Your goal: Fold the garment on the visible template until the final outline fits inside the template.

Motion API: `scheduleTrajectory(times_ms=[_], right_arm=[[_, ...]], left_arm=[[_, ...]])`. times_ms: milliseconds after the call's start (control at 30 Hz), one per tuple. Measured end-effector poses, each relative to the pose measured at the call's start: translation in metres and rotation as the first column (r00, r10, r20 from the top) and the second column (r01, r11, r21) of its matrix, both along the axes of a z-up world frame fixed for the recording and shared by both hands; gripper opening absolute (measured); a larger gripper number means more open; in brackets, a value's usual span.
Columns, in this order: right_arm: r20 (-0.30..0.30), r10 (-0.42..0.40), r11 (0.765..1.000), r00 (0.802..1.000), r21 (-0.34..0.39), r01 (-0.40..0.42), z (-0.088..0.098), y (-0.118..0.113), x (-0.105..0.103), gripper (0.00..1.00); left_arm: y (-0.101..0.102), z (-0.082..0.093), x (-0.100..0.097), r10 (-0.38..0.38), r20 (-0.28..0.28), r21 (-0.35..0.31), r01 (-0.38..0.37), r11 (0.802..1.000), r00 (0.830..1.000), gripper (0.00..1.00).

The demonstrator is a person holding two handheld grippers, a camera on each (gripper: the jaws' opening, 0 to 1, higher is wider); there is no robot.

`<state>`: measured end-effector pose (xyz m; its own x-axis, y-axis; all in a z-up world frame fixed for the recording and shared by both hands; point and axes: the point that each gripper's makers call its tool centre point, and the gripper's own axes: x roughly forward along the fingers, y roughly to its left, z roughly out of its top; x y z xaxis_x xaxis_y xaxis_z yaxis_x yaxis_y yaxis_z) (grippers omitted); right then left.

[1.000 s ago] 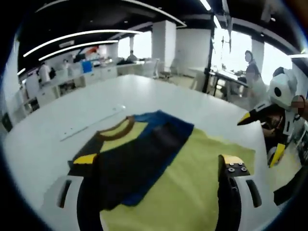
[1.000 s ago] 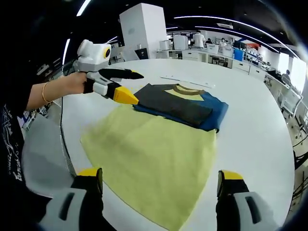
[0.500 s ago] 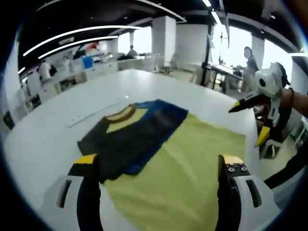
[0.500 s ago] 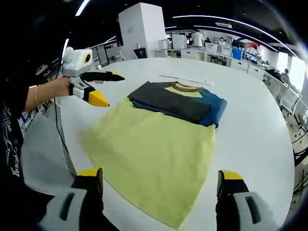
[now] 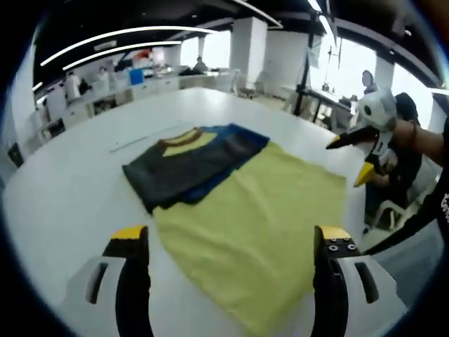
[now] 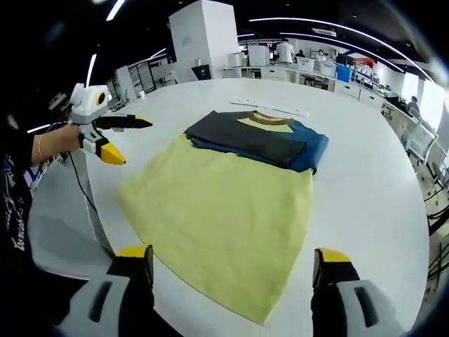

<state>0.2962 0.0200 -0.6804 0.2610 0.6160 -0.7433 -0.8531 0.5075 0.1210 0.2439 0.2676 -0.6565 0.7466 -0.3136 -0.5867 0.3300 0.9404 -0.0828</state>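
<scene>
Garment folded small: a dark grey, blue and yellow shirt with a brown collar (image 5: 191,161) is seen lying flat on the far end of a large yellow cloth template (image 5: 259,225), which is spread on a broad white round table (image 5: 63,203). In the right gripper view the same shirt (image 6: 256,139) is found across the template's (image 6: 217,217) far edge, its collar side turned away from both tools and part of its bulk apparently over the template's end onto the table (image 6: 379,196); whether the outline fits inside cannot be settled from here.

Left gripper (image 5: 228,242): jaws are held wide apart over the template's near edge, nothing between them. Right gripper (image 6: 235,260): jaws likewise spread wide and empty, over the near corner of the cloth. The left gripper is also seen from the right gripper view (image 6: 112,137), raised off the table's side, jaws parted; the right gripper is seen from the left gripper view (image 5: 356,156), parted too.

Key relation: the shirt lies ahead of both tools, beyond the template's bare stretch, its long axis running across the line of reach. Neither gripper is judged clearly nearer; both are well apart from the fabric. Any further fold would likely call for reaching across the template.
</scene>
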Motion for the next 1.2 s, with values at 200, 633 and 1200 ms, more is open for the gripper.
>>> scheduleTrajectory(times_ms=[200, 633, 1200], right_arm=[[-0.008, 0.002, 1.000, 1.000, -0.018, -0.002, -0.007, -0.005, -0.003, 0.89], [-0.054, -0.058, 0.998, 0.997, -0.038, 0.056, -0.024, -0.021, -0.008, 0.68], [-0.095, -0.147, 0.985, 0.985, -0.106, 0.137, -0.043, -0.044, -0.012, 0.46]], left_arm=[[0.001, -0.007, -0.014, 0.056, -0.029, -0.030, -0.056, 0.998, 0.998, 0.87], [0.003, -0.036, -0.062, 0.158, -0.127, -0.041, -0.165, 0.985, 0.979, 0.64], [0.015, -0.069, -0.096, 0.249, -0.251, 0.007, -0.256, 0.967, 0.935, 0.31]])
